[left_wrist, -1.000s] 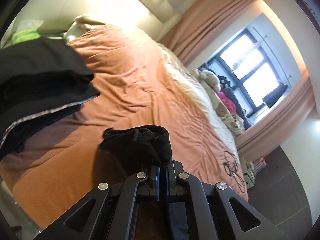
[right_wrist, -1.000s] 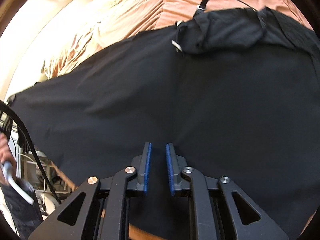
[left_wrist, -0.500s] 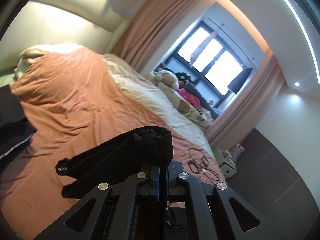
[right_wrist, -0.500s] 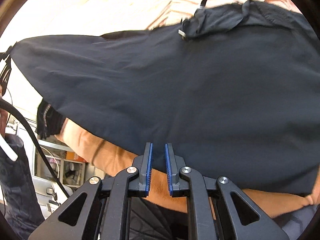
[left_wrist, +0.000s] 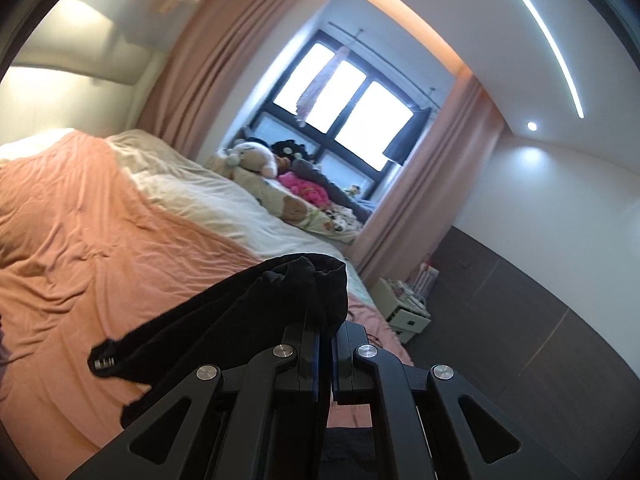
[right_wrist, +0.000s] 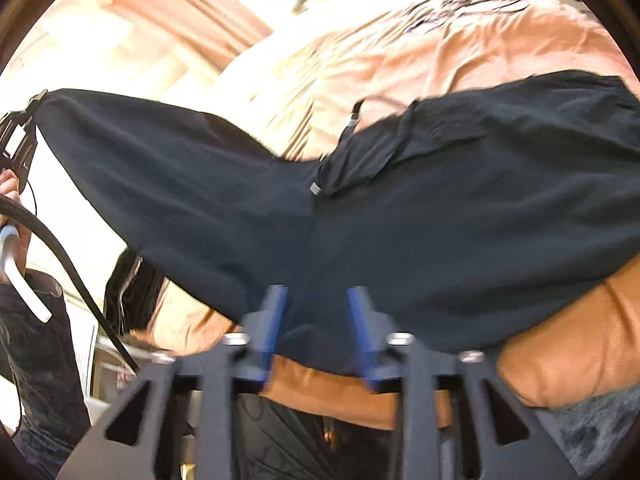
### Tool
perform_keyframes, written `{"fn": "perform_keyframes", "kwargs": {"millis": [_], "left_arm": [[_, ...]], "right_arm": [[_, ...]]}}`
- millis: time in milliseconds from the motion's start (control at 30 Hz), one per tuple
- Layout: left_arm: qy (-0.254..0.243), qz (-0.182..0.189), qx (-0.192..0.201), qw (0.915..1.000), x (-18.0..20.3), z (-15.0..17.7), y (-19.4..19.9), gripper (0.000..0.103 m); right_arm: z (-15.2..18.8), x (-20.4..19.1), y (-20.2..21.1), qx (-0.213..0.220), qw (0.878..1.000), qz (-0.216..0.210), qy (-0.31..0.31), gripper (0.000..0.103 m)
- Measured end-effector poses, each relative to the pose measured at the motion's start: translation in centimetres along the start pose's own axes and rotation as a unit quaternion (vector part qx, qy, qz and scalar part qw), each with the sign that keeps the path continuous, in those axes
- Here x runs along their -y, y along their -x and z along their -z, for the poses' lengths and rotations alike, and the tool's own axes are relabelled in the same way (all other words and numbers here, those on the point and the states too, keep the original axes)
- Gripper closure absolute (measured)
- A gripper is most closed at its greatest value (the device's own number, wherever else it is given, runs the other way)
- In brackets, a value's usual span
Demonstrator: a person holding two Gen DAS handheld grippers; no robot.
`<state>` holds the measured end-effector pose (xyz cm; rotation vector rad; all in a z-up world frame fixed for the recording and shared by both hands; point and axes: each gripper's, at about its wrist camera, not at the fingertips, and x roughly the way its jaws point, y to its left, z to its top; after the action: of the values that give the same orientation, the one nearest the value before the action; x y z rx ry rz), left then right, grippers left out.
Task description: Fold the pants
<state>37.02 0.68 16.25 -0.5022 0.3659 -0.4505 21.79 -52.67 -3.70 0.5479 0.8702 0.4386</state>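
Two grippers: one clamped on cloth, the other letting go, over a bed w/ black pants in mid-handling.
R gripper [right_wrist: 316, 320]: jaws opening, blue pads apart and blurred; pants hem lies betw. them, pads not pressing on it, so released as far as the right wrist view shows.
L gripper [left_wrist: 326, 344]: jaws clenched on a bunched corner of the pants [right_wrist: 360, 220]; cloth spills over the fingertips and hangs to the left in its own view.
L hand [right_wrist: 10, 188]: seen at far left edge of the right wrist view, gripper raised w/ the pants corner drawn taut from it.
Pants, location: partly lifted, partly draped over the bed's near edge; the right portion rests on the orange bedspread [right_wrist: 460, 52], the left rises off it toward the L gripper.
Pants, long axis: runs roughly left-right across the right wrist view, high at left, sagging at centre; waist end appears to be at right, where a drawstring [right_wrist: 352, 120] w/ metal tip shows, though blur makes that unsure.
Progress: judged early. No crisp fold visible; cloth looks spread or being shaken out. Legs not yet laid together, no halving done.
Left to do: prob. lay flat, align legs, fold lengthwise, then fold across.
Beyond: dark folded garments [right_wrist: 128, 292] at bed's left edge.
Far: soft toys [left_wrist: 256, 160] under the window [left_wrist: 344, 104], pink curtains [left_wrist: 224, 40].
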Motion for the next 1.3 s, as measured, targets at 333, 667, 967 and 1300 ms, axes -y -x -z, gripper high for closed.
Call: {"fn": "perform_keyframes", "kwargs": {"millis": [333,667,967,1300], "left_arm": [[-0.032,0.064,-0.044,0.9965,7.4,2.3,-4.5,0.099],[-0.048,0.103,-0.105,0.9879,12.8,7.2,-9.6,0.099],[-0.051,0.117,-0.170,0.9772,17.7,12.8,-14.5,0.099],[-0.044,0.135,-0.256,0.9562,20.4,20.1,-20.2,0.099]], "right_arm": [[2.0,4.6,8.0,0.069,0.996,0.015,-0.054,0.048],[4.8,9.5,13.0,0.112,0.987,0.031,-0.113,0.048],[7.2,13.1,15.0,0.124,0.978,0.041,-0.164,0.048],[8.9,15.5,17.3,0.130,0.969,0.050,-0.202,0.048]]}}
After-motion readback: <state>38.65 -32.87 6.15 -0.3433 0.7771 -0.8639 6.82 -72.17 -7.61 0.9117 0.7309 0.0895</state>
